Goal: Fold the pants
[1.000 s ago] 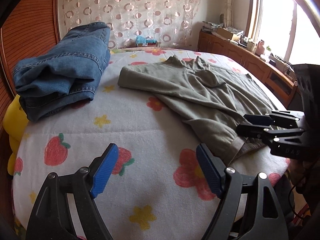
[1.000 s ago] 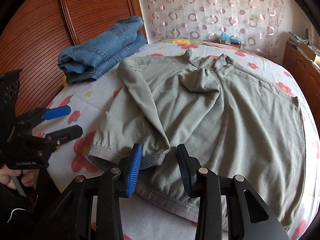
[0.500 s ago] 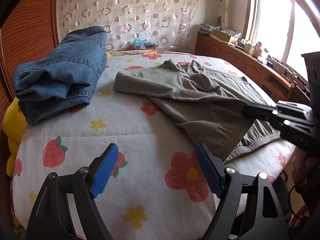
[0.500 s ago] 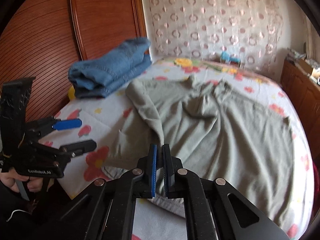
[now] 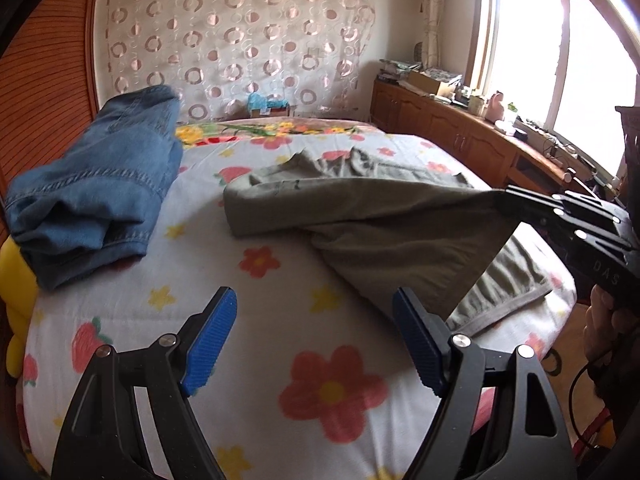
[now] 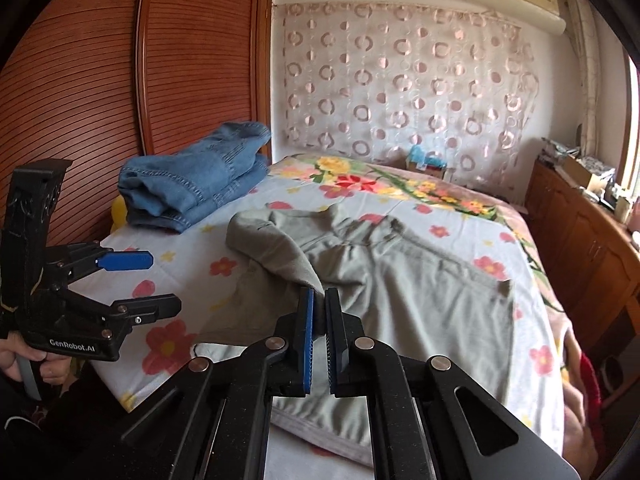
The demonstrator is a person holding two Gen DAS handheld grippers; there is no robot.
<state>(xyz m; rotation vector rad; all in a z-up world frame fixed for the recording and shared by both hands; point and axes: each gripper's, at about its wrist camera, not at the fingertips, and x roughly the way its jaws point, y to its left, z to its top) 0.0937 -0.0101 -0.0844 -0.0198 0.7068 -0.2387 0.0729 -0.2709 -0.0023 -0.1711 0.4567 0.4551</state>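
Grey pants (image 6: 420, 292) spread across right half of bed (image 5: 260, 312), one leg cuff raised off near edge. Right gripper (image 6: 319, 332) pinched tight on cuff; left gripper (image 5: 314, 344) wide apart, empty, over near-left corner. Step: first fold, early. Next: carry cuff toward waistband, keep cloth taut.

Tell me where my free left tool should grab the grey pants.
Judging by the layout, take the hem edge of the grey pants lying flat at the bed's near edge, coming in low from the front. The right tool holds a lifted fold; the left tool is open.
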